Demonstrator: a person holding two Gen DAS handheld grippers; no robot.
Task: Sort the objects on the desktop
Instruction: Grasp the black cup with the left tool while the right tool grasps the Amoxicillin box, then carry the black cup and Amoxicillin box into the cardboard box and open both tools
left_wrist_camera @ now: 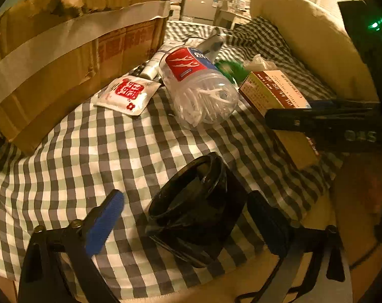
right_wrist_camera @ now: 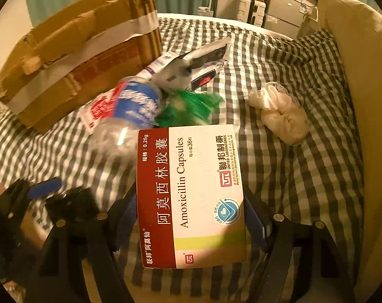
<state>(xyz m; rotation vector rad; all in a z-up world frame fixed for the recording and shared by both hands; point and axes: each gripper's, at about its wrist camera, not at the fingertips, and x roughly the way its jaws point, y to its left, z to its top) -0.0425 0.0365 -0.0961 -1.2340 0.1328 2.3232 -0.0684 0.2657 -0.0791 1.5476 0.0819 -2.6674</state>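
Observation:
A black round container (left_wrist_camera: 191,209) lies tilted on the checked cloth (left_wrist_camera: 90,151). My left gripper (left_wrist_camera: 188,212) straddles it, its blue pads (left_wrist_camera: 105,222) a little off each side, so it stands open. A red and white Amoxicillin medicine box (right_wrist_camera: 191,197) sits lengthwise between the fingers of my right gripper (right_wrist_camera: 191,217), and both pads (right_wrist_camera: 126,217) meet its long edges. The left wrist view shows that box (left_wrist_camera: 271,93) at the right with the right gripper's dark fingers (left_wrist_camera: 317,121) lying across it.
A taped cardboard box (left_wrist_camera: 64,58) stands at the left. Beside it lie a clear bottle of white picks (left_wrist_camera: 201,88), a red and white sachet (left_wrist_camera: 128,93), a green item (right_wrist_camera: 191,106), a silver packet (right_wrist_camera: 191,68) and a crumpled cream bundle (right_wrist_camera: 279,113). A cushion (right_wrist_camera: 362,75) borders the right.

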